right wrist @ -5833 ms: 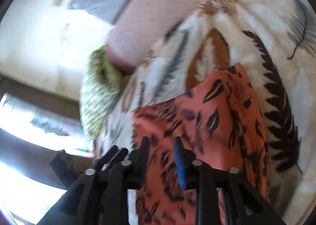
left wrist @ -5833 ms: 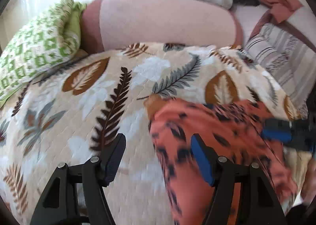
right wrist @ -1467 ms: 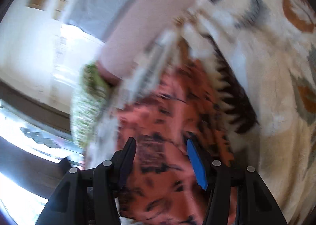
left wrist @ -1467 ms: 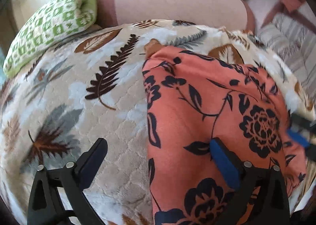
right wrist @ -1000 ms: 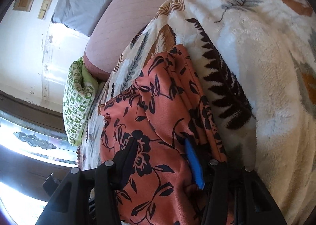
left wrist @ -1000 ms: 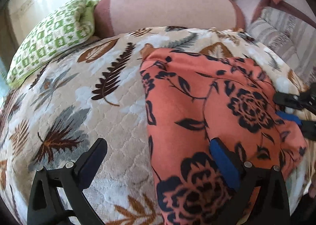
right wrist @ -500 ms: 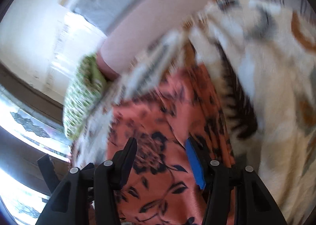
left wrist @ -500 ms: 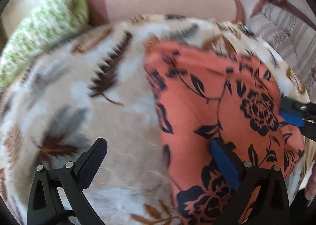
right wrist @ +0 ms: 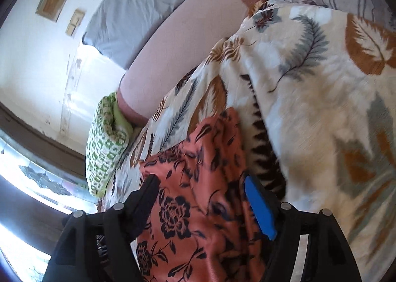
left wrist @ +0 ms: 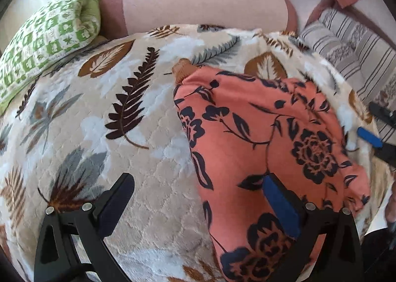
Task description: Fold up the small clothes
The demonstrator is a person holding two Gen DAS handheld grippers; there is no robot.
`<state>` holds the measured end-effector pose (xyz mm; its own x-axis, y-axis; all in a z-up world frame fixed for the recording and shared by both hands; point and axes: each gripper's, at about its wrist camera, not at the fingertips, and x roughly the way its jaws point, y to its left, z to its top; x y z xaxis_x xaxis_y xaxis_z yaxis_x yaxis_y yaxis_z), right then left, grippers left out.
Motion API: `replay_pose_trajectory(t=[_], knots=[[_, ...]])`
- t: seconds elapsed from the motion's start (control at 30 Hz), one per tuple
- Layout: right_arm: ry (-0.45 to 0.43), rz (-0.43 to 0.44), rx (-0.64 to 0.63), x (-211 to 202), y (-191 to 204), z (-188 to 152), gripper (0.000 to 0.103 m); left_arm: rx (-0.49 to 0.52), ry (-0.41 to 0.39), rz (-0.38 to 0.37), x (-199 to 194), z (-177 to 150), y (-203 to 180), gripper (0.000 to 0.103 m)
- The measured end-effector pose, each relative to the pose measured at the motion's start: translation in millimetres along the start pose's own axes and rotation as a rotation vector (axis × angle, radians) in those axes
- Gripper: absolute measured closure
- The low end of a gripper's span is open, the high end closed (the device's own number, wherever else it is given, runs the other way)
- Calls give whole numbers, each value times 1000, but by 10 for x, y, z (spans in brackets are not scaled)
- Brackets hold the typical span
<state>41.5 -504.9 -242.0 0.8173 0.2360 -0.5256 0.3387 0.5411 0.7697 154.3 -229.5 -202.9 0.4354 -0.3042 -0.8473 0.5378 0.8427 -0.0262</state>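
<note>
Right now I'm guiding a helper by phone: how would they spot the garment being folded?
Find the leaf-print blanket spread in front of the pink bolster. On its right side lies the garment, flat orange cloth. Its black flowers set it apart from the blanket's brown and grey leaves.

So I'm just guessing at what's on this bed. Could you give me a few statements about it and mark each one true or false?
1. The orange flowered cloth lies on a leaf-patterned blanket. True.
2. The left tongs are clamped shut on the cloth. False: they stand wide open, with the cloth's edge between the fingers and nothing pinched.
3. A green and white checked pillow lies beside a pink bolster. True.
4. The cloth is plain blue. False: it is orange with dark flowers.
5. The right tongs are opening over the cloth, not pinching it. True.
</note>
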Motion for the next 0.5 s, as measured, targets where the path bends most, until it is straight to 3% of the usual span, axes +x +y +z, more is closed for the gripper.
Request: replay_pose_trajectory(t=[0.1, 0.33, 0.5], knots=[[31, -20, 14, 30, -114, 67, 28, 47, 9, -8, 60, 36, -63, 0], [117, -36, 23, 283, -207, 111, 28, 31, 24, -98, 178, 20, -43, 0], [121, -34, 6, 384, -147, 138, 28, 50, 2, -89, 159, 63, -49, 0]])
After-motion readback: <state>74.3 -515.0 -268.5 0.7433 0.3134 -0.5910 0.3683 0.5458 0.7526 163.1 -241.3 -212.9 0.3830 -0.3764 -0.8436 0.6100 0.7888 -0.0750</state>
